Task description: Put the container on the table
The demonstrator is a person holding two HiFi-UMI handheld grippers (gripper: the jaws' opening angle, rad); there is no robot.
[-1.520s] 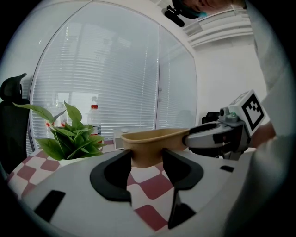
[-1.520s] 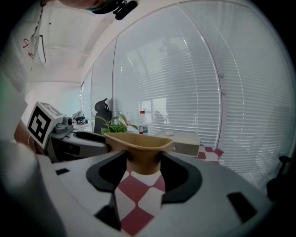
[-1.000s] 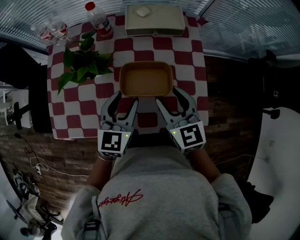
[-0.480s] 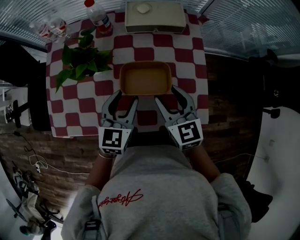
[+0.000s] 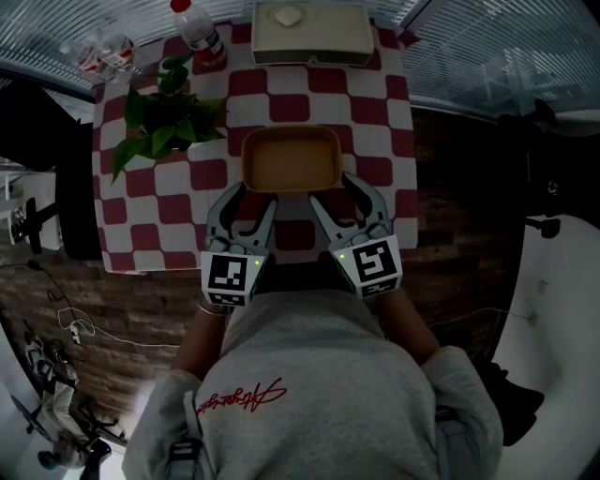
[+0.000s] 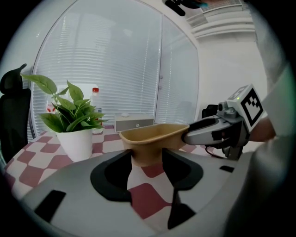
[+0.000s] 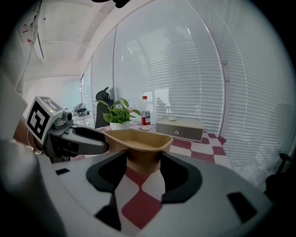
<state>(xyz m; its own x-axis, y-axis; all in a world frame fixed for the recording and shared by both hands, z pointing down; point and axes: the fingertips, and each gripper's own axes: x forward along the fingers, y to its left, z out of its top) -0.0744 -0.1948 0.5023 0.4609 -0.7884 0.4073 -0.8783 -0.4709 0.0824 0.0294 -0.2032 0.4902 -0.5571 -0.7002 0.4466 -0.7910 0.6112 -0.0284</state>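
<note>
Grippers: left gripper [image 5: 253, 193] and right gripper [image 5: 334, 190] each clamped on 6 o'clock corners of tan container [image 5: 292, 157]. It is empty, mid checkered table [image 5: 375, 112]. White box [image 5: 309, 37] at container's 12 o'clock, pale lump [image 5: 287, 16] on top.

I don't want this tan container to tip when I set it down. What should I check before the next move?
1. Left tool grip on the container: ok, its jaws press on the near-left corner.
2. Right tool grip: ok, its jaws press on the near-right corner.
3. Container level: ok, the rim looks even in both gripper views.
4. Contents: ok, nothing shows inside.
5. Landing spot on the table: ok, the plant and the box stand apart from it.
6. Base touching the table: cannot tell.
</note>
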